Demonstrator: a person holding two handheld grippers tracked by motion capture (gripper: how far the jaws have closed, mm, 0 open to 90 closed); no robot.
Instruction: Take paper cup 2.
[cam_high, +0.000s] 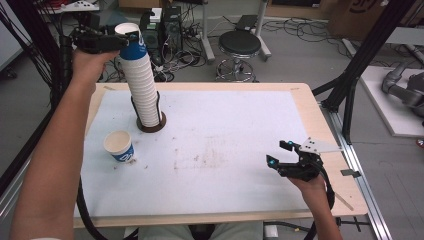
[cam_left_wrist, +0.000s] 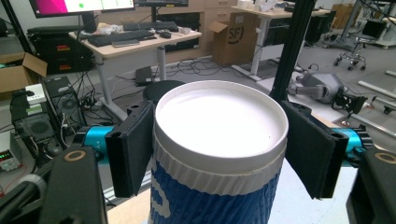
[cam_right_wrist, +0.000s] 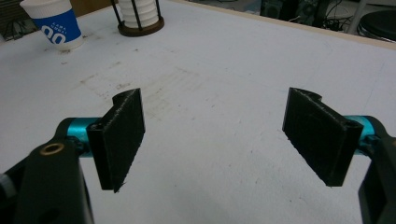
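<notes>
A tall stack of paper cups (cam_high: 142, 90) stands in a round wooden holder (cam_high: 151, 124) with thin black rods, near the far left part of the white mat (cam_high: 225, 145) that covers the table. The left gripper (cam_high: 131, 41) is up at the top of that stack, its two black pads pressed against either side of the topmost blue-and-white cup (cam_left_wrist: 219, 154) just under the rim. In front of the holder, a little to its left, a single cup (cam_high: 119, 145) stands upright and apart on the mat. Well off to the right of the holder, near the table's front edge, the right gripper (cam_high: 279, 153) hovers low with jaws spread wide and nothing between them.
</notes>
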